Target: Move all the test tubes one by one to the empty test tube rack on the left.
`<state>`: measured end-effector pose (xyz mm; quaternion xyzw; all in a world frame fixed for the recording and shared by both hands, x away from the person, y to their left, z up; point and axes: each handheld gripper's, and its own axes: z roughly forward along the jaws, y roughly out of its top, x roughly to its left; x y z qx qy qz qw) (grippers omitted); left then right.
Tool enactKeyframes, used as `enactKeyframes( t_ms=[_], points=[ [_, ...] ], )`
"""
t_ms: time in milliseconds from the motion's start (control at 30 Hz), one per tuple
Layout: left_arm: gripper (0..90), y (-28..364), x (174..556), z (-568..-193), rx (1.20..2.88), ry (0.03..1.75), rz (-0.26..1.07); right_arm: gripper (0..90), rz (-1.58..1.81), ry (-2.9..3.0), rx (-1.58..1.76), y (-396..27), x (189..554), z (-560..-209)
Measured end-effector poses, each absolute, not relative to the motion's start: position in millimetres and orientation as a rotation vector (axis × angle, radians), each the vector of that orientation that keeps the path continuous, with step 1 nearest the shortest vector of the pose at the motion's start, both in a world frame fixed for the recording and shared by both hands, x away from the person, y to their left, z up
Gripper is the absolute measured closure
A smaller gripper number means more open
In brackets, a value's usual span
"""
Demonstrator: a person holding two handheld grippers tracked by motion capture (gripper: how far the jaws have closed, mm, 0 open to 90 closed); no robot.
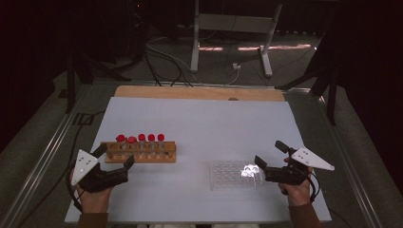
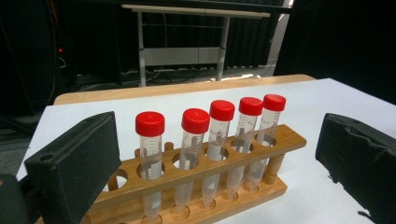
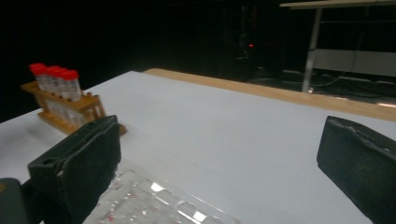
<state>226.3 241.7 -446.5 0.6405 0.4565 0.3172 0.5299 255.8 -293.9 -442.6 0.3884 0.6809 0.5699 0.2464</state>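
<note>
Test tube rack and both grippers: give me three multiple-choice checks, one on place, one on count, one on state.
1. Where does the wooden rack stand?
A. On the table's left half, before the left gripper
B. At the far right corner
C. On the clear plastic tray

2. How many red-capped tubes stand in the rack?
A. Three
B. Five
C. Eight

3. How are the left gripper's fingers?
A. Shut on a tube
B. Shut on the rack
C. Open, holding nothing

Answers:
1 A: the high view shows the rack at the left, the tray at the right by the right gripper.
2 B: five red caps stand in a row.
3 C: the fingers stand wide apart, clear of the tubes.
</note>
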Motion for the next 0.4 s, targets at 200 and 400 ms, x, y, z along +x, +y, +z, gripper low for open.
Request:
enactKeyframes(
  t_ms=[200, 400],
  points=[
    [0.6, 245.1, 226.9, -450.7, 1.509, 1.129, 0.761, 0.0, 1.522, 1.808, 1.099, -298.4, 252.3, -449.3],
    [0.7, 244.1, 225.8, -449.9, 1.495, 1.164, 0.762, 0.0, 1.506, 1.811, 1.096, -297.3, 251.1, -450.0]
  ],
)
